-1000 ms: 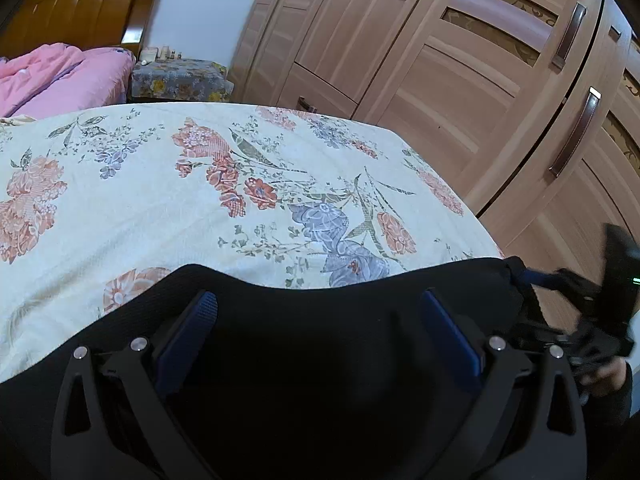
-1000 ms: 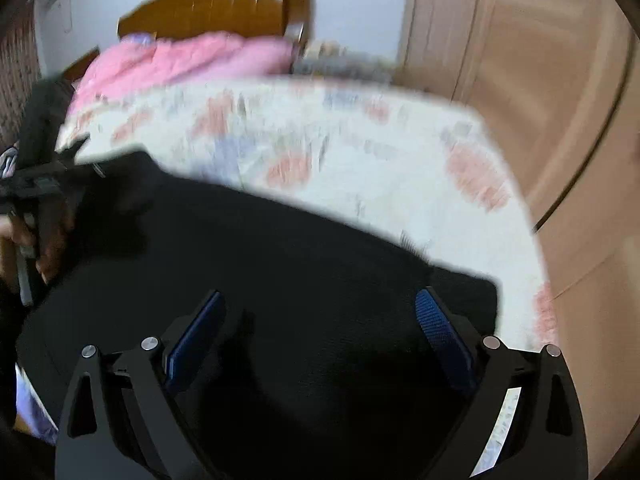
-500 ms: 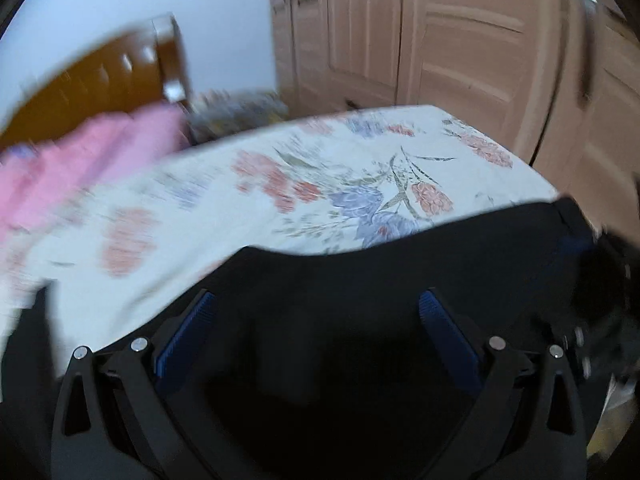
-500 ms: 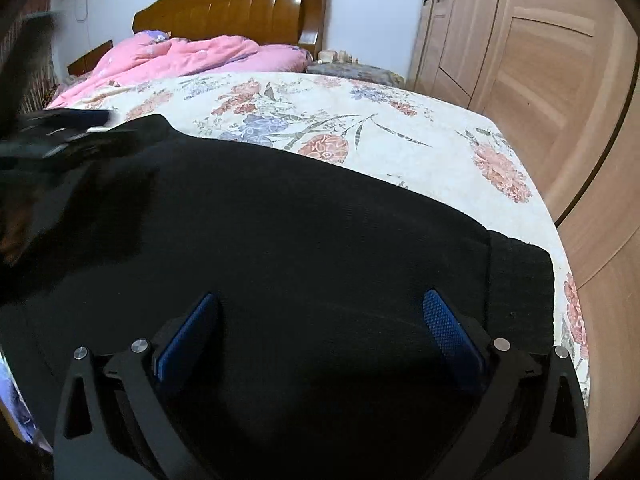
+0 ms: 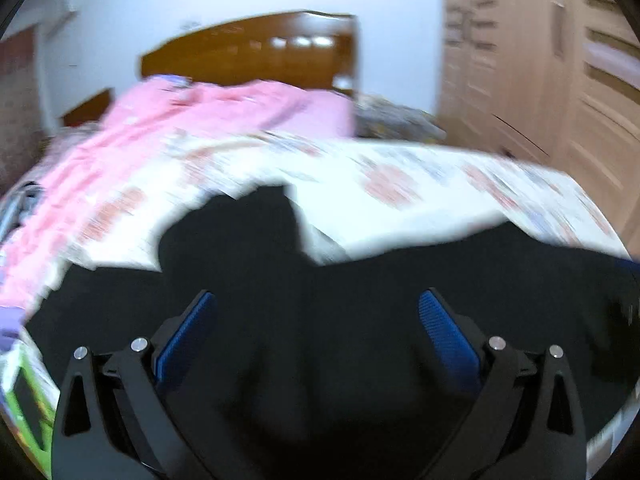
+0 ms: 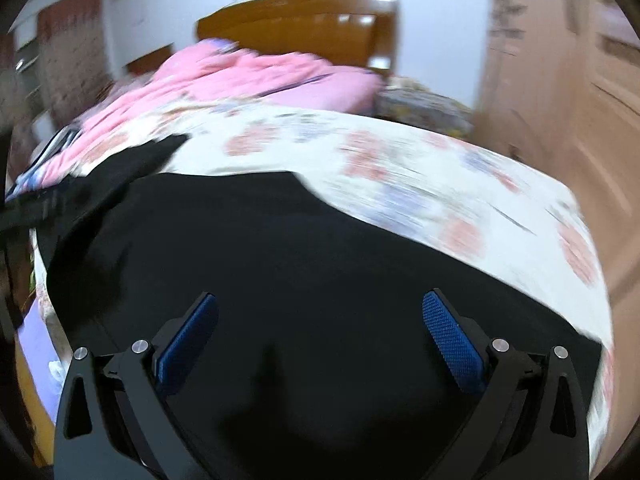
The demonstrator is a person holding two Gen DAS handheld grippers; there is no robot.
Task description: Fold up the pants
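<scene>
Looking forward along the left gripper (image 5: 316,320), the left wrist view shows its jaws spread wide, the two blue pads (image 5: 186,336) well apart with nothing pinched between them, hovering over the black pants (image 5: 360,312). The pants lie spread across the near part of the bed (image 5: 400,168), on a floral sheet (image 5: 460,200) of red and lilac blooms, and one dark flap of the cloth rises to a point toward the middle of the bed. A pink quilt (image 5: 208,116) is heaped at the far end in front of the brown wooden headboard (image 5: 256,52), and pale wooden wardrobe doors (image 5: 560,80) stand at the right. This view is blurred, so the fine folds of the cloth cannot be read. In the right wrist view the right gripper (image 6: 320,324) also stands released, its jaws having just been opening, blue pads (image 6: 452,340) far apart with only the flat cloth lying below them and nothing clamped. Here the pants (image 6: 300,280) cover the near half of the bed (image 6: 440,184), reaching from the left edge almost to the right edge. A dark shape at the far left edge is too blurred to identify. The pink quilt (image 6: 248,76) and headboard (image 6: 304,24) lie beyond.
</scene>
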